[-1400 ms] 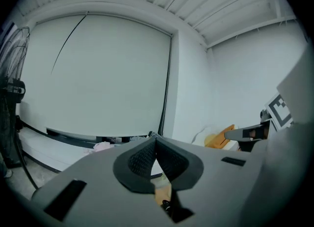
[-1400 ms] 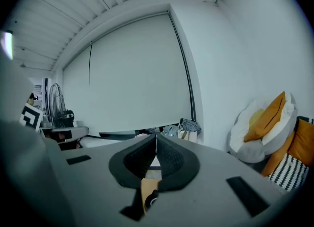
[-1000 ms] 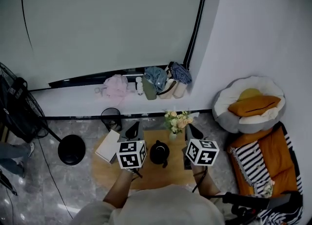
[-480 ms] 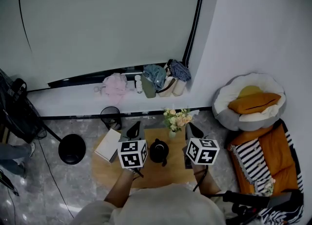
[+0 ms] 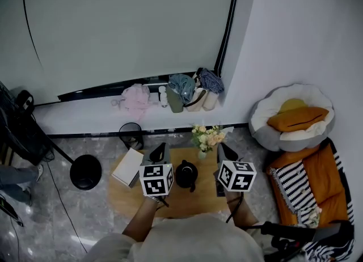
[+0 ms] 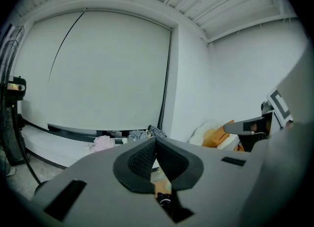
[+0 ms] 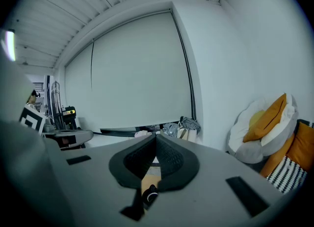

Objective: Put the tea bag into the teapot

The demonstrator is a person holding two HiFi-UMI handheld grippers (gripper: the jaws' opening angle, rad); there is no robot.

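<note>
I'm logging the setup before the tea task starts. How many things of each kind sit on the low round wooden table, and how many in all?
Black teapot: 1
White flat box: 1
Small vase of pale flowers: 1
Total: 3 in plain sight

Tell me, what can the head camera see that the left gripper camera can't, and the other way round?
Only the head view shows the white box on the wooden table and the black bin on the floor. Only the left gripper view shows the ribbed ceiling and, close up, the left gripper with its jaws together and nothing between them. Both show the big white screen, the pink clothes on the ledge and the orange cushion.
</note>
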